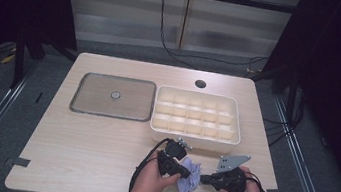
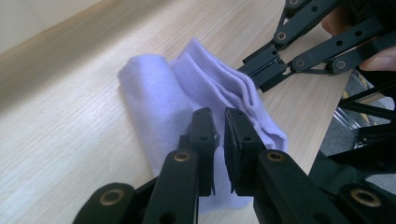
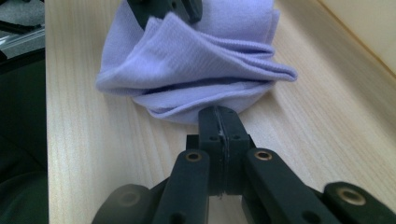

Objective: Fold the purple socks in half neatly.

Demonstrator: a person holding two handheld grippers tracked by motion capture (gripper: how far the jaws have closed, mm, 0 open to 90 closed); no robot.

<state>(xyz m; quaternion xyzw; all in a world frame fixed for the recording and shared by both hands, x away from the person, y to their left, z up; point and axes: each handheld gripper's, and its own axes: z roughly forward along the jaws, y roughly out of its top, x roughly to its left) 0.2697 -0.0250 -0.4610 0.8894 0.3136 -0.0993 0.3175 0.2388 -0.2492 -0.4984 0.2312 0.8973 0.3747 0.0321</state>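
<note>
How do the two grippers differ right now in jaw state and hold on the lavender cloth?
The right gripper has its jaws pressed flat together, pinching the lavender cloth at its lower edge. The left gripper keeps a narrow gap between its jaws, tips over the cloth's folded top; whether they pinch it is unclear. Both are black two-jaw grippers meeting the same cloth from opposite sides.

the cloth (image 1: 189, 175) lies before the compartment tray (image 1: 194, 137), with the flat lid (image 1: 113, 96) left of that tray.

Both hands reach in at the table's (image 1: 74, 153) near edge, facing each other. The left gripper (image 2: 219, 116) has its jaws nearly together, a narrow gap showing between them. The right gripper (image 3: 219, 114) has its jaws pressed fully together.
</note>
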